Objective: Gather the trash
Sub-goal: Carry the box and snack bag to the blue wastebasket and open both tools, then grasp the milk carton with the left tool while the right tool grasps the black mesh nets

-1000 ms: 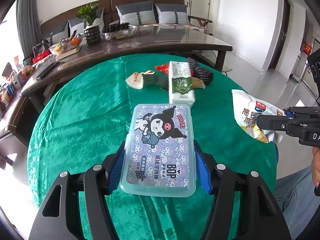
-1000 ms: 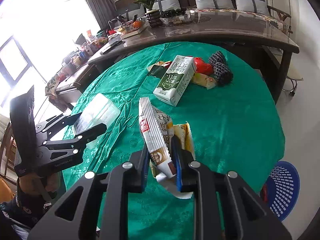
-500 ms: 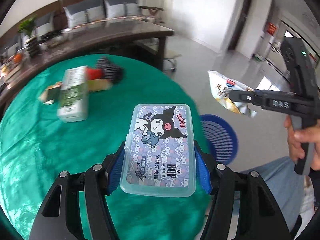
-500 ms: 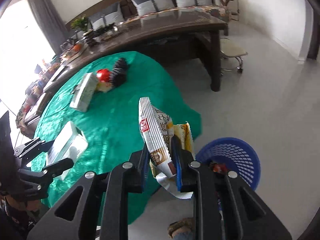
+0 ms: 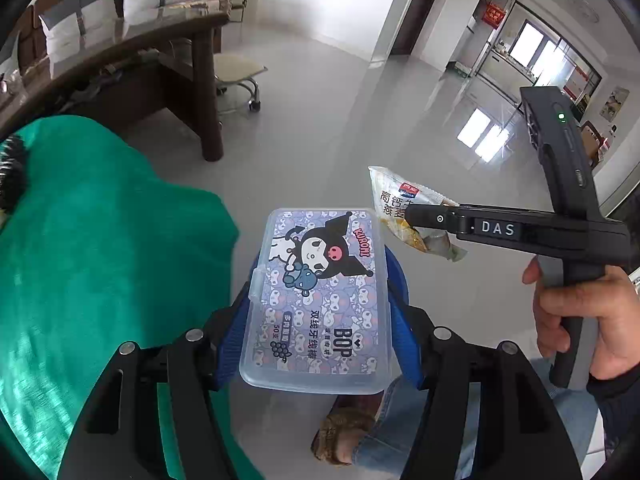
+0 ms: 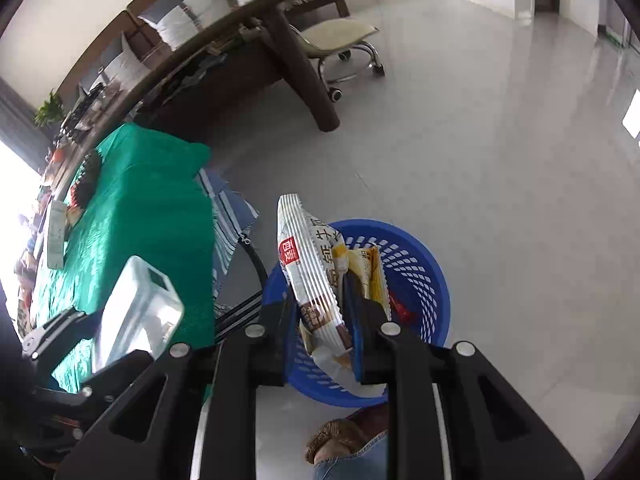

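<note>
Fingers [image 6: 348, 292] above blue basket [image 6: 420, 264]

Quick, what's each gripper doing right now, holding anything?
Left gripper: closed on the plastic floss box.
Right gripper: closed on the snack wrapper, above the blue basket.

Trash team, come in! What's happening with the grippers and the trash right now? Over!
Left gripper clamped on floss box. Right gripper shut on snack wrapper, over blue basket. Nothing in the way.
</note>
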### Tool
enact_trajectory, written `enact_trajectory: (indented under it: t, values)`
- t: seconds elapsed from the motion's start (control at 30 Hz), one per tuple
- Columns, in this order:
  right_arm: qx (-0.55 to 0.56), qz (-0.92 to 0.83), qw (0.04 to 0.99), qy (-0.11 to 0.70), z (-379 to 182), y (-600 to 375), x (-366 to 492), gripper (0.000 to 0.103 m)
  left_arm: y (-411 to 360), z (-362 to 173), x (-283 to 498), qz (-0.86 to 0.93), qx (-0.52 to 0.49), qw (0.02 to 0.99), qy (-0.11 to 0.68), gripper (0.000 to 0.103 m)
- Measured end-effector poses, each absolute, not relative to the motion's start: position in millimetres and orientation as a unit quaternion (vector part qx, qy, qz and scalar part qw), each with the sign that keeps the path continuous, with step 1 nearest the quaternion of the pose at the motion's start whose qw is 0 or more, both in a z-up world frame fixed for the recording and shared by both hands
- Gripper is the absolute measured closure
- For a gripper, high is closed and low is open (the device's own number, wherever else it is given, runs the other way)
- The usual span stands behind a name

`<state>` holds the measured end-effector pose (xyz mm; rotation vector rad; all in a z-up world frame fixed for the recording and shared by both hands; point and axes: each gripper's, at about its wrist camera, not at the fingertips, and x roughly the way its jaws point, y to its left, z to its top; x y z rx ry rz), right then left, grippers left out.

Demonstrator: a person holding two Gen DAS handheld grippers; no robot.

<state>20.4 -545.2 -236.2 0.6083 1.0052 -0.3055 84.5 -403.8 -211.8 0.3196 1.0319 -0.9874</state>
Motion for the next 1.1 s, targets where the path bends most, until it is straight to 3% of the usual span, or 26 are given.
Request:
enact_trajectory:
  t: [0.3, 0.33, 0.37, 0.4, 0.43, 0.5, 0.6, 0.7, 0.77, 0.8, 1.1]
  values:
    - [0.331, -0.142, 0.804, 0.473, -266.4, -577.9, 20.6, 0.082, -460.9, -257.2, 95.6, -0.452, 0.164, 0.727, 0.490, 0.040]
    - [0.334, -0.143, 0.804, 0.472, -267.7, -578.8, 21.6, 0.080, -465.6, -259.9, 98.1, -0.452, 0.165, 0.727, 0.490, 0.040]
    - [0.337, -0.145, 0.804, 0.468, -269.3, -581.0, 21.3, 0.070, -469.0, -263.1, 98.8, -0.452, 0.166, 0.727, 0.490, 0.040]
    - [0.341, -0.146, 0.805, 0.464, -269.9, -583.0, 20.6, 0.061, -472.3, -267.4, 100.7, -0.452, 0.166, 0.727, 0.490, 0.038]
    - [0.349, -0.148, 0.805, 0.457, -269.7, -586.0, 17.7, 0.053, -474.7, -269.6, 102.2, -0.453, 0.166, 0.726, 0.490, 0.024]
    - [0.356, -0.143, 0.810, 0.444, -266.8, -588.4, 15.0, 0.053, -476.3, -271.4, 104.4, -0.449, 0.164, 0.733, 0.483, 0.014]
    - [0.350, -0.147, 0.822, 0.425, -257.2, -588.4, 9.7, 0.053, -468.2, -263.8, 107.1, -0.442, 0.158, 0.746, 0.473, 0.013]
    - [0.319, -0.159, 0.842, 0.406, -240.9, -583.3, 5.9, 0.050, -452.6, -239.5, 105.2, -0.436, 0.139, 0.768, 0.447, 0.010]
    - [0.274, -0.180, 0.859, 0.393, -226.3, -573.3, 4.9, 0.027, -432.0, -215.6, 97.7, -0.438, 0.124, 0.786, 0.419, 0.005]
    - [0.251, -0.192, 0.866, 0.388, -220.1, -567.9, 4.0, 0.024, -418.6, -203.3, 92.3, -0.437, 0.119, 0.796, 0.401, 0.005]
    - [0.123, -0.213, 0.900, 0.360, -187.8, -500.9, 19.9, 0.020, -292.2, -177.8, 59.4, -0.370, 0.154, 0.832, 0.383, 0.005]
